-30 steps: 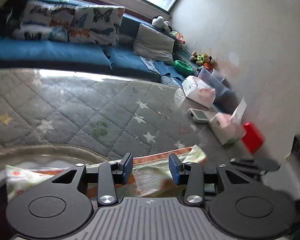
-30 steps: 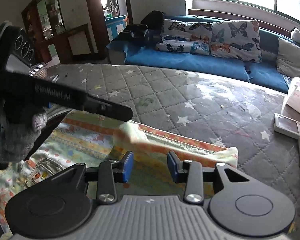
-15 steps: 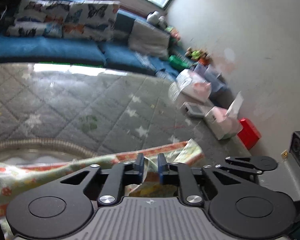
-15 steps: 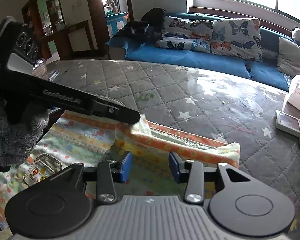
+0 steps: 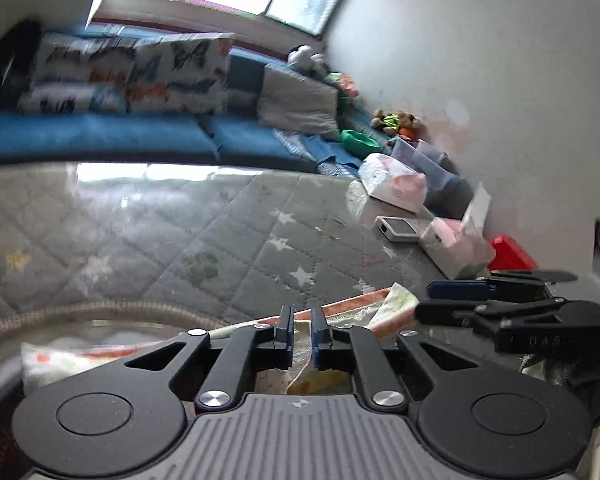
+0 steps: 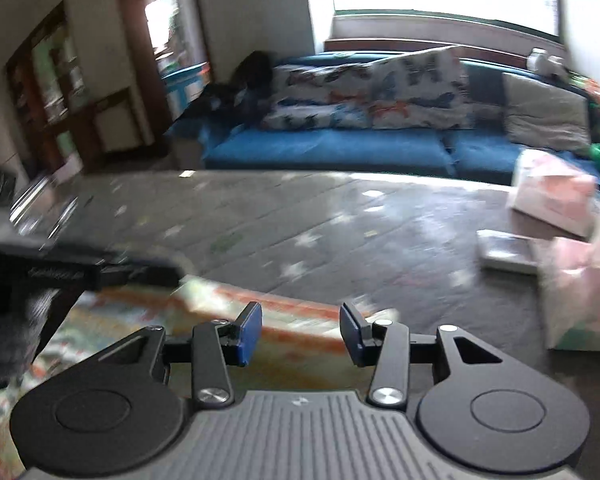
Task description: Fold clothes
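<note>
A light patterned garment with an orange hem (image 6: 284, 320) lies on the grey quilted mat with stars (image 5: 220, 240). My left gripper (image 5: 301, 332) is shut on a fold of the garment (image 5: 352, 304) near its hem. It shows as a black bar at the left of the right wrist view (image 6: 112, 270). My right gripper (image 6: 298, 330) is open just above the garment's hem, nothing between its pads. It shows at the right of the left wrist view (image 5: 480, 300).
A blue sofa (image 6: 340, 148) with butterfly cushions runs along the far edge of the mat. White and pink boxes (image 5: 396, 188), a small white device (image 5: 400, 228) and a red box (image 5: 512, 252) lie by the right wall. A dark cabinet (image 6: 60, 96) stands far left.
My left gripper closed on a fold of the garment and has lifted it a little. My right gripper stayed open and shifted over the hem; both views swung and blurred.
</note>
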`<act>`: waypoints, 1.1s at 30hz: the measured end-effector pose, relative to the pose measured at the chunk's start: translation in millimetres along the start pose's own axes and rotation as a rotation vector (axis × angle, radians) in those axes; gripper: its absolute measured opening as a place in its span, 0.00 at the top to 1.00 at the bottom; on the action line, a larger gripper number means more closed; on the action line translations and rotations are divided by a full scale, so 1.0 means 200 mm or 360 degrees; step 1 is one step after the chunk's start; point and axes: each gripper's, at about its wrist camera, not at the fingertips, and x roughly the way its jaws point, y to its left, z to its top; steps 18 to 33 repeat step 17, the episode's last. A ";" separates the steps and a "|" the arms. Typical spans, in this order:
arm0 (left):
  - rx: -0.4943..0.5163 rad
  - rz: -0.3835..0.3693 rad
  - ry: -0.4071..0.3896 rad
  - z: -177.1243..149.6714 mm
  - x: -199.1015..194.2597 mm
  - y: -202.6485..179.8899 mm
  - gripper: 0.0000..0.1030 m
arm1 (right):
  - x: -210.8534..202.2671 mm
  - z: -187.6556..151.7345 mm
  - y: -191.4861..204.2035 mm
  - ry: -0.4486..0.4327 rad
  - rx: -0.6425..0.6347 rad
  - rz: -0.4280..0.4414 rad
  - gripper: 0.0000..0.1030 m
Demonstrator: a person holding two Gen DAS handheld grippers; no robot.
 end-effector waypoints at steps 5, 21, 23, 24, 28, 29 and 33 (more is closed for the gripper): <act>-0.0052 0.0026 0.0044 0.01 0.04 0.01 0.60 | 0.06 0.04 -0.12 0.0022 0.0098 -0.0074 0.61; 0.0052 0.0053 -0.0076 -0.04 0.03 -0.03 0.98 | 0.18 -0.03 -0.23 0.0078 0.0207 -0.0113 0.95; 0.0052 0.0053 -0.0076 -0.04 0.03 -0.03 0.98 | 0.18 -0.03 -0.23 0.0078 0.0207 -0.0113 0.95; 0.0052 0.0053 -0.0076 -0.04 0.03 -0.03 0.98 | 0.18 -0.03 -0.23 0.0078 0.0207 -0.0113 0.95; 0.0052 0.0053 -0.0076 -0.04 0.03 -0.03 0.98 | 0.18 -0.03 -0.23 0.0078 0.0207 -0.0113 0.95; 0.0052 0.0053 -0.0076 -0.04 0.03 -0.03 0.98 | 0.18 -0.03 -0.23 0.0078 0.0207 -0.0113 0.95; 0.0052 0.0053 -0.0076 -0.04 0.03 -0.03 0.98 | 0.18 -0.03 -0.23 0.0078 0.0207 -0.0113 0.95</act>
